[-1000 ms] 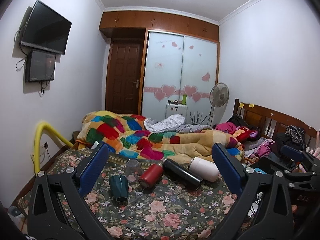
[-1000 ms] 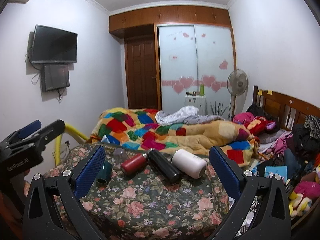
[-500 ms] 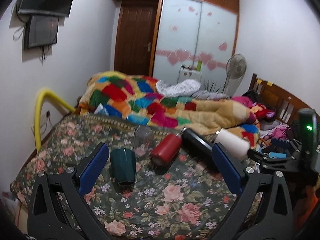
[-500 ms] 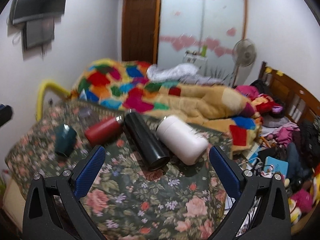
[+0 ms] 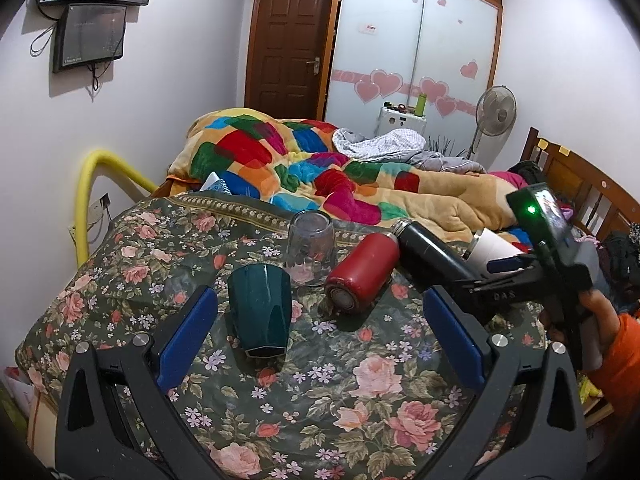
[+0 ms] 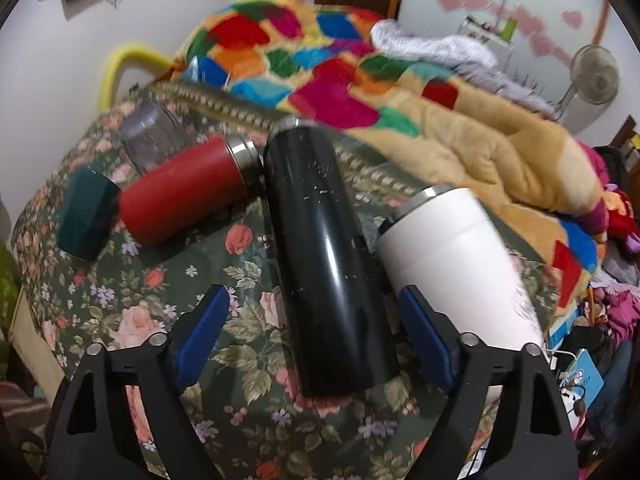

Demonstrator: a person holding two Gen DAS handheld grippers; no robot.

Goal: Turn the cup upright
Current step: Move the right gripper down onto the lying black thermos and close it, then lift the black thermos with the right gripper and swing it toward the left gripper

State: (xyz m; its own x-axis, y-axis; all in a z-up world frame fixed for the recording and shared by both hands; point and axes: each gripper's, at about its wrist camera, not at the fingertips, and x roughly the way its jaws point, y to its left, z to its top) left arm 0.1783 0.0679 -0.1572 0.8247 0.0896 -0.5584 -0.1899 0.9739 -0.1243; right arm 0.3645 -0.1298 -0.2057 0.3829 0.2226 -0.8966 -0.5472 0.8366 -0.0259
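Left wrist view: left gripper (image 5: 320,316) spread, empty, nr dark green faceted cup (image 5: 260,312). Right gripper (image 6: 314,332) spread round black steel flask (image 6: 324,256), not gripping. Nothing upright yet; all flips left.

Five cups/flasks on the floral cloth, none upright on its base. Green faceted cup (image 5: 260,314) lies w/ one end toward the left cam; at its 1 o'clock, just beside, a clear glass (image 5: 310,254) stands mouth-down. Red flask (image 5: 362,270) on its side, flat end at 6, steel neck at 1. Black flask (image 6: 324,256) lies lengthwise, white tumbler (image 6: 456,256) at its 3 o'clock, steel rim at 11.
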